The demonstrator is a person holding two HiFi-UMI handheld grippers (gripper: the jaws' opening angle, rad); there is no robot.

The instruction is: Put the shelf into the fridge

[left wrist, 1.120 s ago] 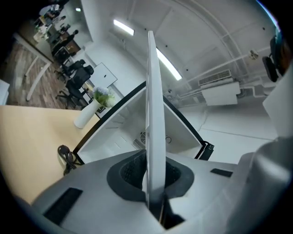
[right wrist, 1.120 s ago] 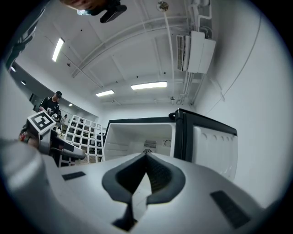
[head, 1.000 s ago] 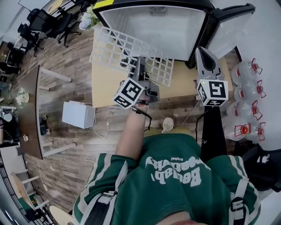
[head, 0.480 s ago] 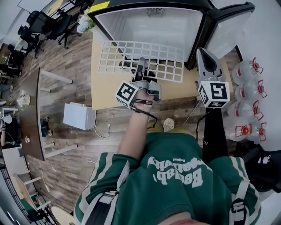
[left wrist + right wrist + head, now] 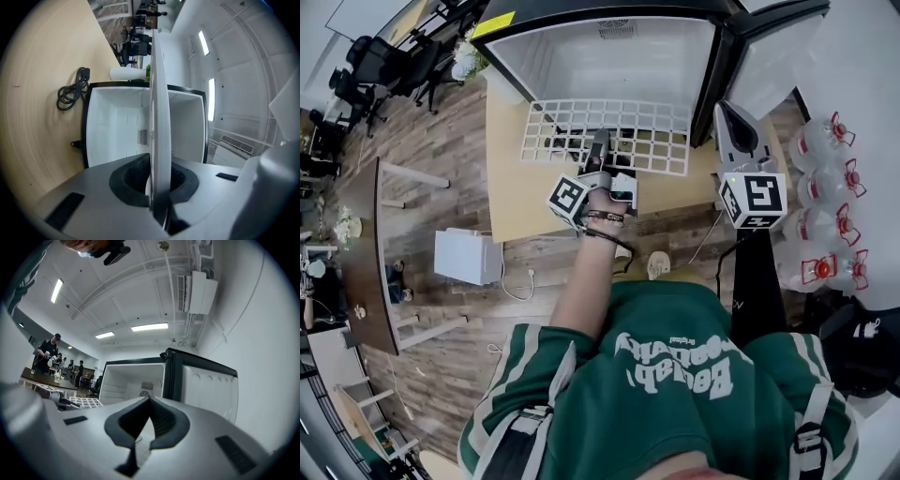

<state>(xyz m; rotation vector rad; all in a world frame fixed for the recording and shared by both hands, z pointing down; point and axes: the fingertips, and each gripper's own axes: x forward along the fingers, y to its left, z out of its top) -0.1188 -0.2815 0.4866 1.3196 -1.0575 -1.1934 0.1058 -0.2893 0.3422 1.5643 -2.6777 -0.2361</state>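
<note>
The white grid shelf (image 5: 609,136) hangs level just in front of the open fridge (image 5: 609,61), its far edge at the opening. My left gripper (image 5: 598,150) is shut on the shelf's near edge, about at its middle. In the left gripper view the shelf (image 5: 159,112) runs edge-on between the jaws toward the fridge's white inside (image 5: 117,129). My right gripper (image 5: 734,120) is off to the right, near the open fridge door (image 5: 769,56). In the right gripper view its jaws (image 5: 149,401) meet with nothing between them, and the fridge (image 5: 136,380) is ahead.
The fridge stands on a light wooden platform (image 5: 511,178); a black power cord (image 5: 70,89) lies beside it. Several water jugs (image 5: 825,197) stand at the right. A white box (image 5: 469,255) sits on the floor at the left, past it a dark table (image 5: 356,244).
The shelf has swung from a slant to square with the fridge opening and has moved closer to it. My left gripper has gone forward with it; the right gripper has hardly moved.
</note>
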